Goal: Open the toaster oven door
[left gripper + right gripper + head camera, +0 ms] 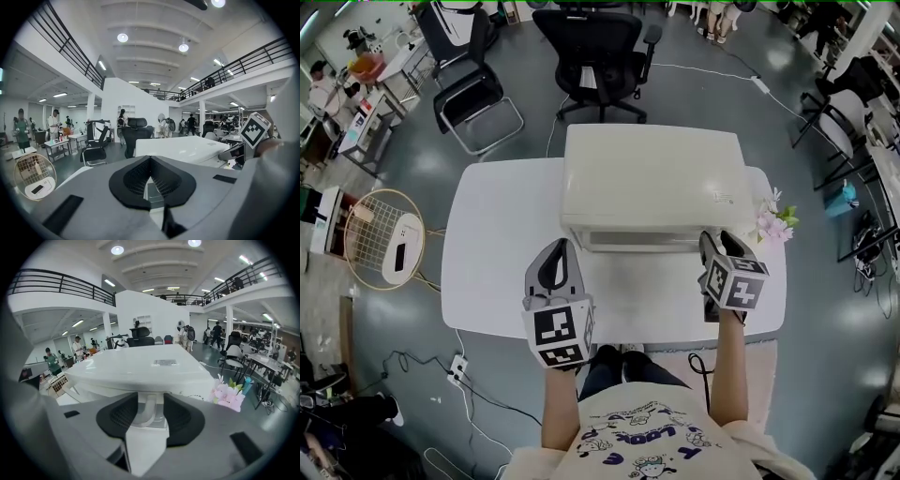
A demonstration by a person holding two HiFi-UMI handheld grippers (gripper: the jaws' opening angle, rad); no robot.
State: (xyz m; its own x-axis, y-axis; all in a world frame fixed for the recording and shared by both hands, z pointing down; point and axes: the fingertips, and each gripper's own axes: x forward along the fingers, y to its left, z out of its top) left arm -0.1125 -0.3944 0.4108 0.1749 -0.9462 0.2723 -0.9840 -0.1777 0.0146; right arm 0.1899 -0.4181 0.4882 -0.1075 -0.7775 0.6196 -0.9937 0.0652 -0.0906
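A cream toaster oven [652,178] stands at the back of the white table [497,244], its door facing me and closed. My right gripper [719,242] is at the oven's front right corner. In the right gripper view the door handle's curved right end [149,411] fills the gap between the two black pads, which close on it from both sides. My left gripper [562,248] hovers over the table in front of the oven's left part. Its fingertips meet and hold nothing, and the left gripper view [150,159] looks over them at the oven top [183,147].
Pink artificial flowers [776,223] stand right of the oven, close to my right gripper. A black office chair [600,56] and a sled-base chair [473,94] stand behind the table. A round wire fan guard [384,239] and a power strip [457,367] lie on the floor at left.
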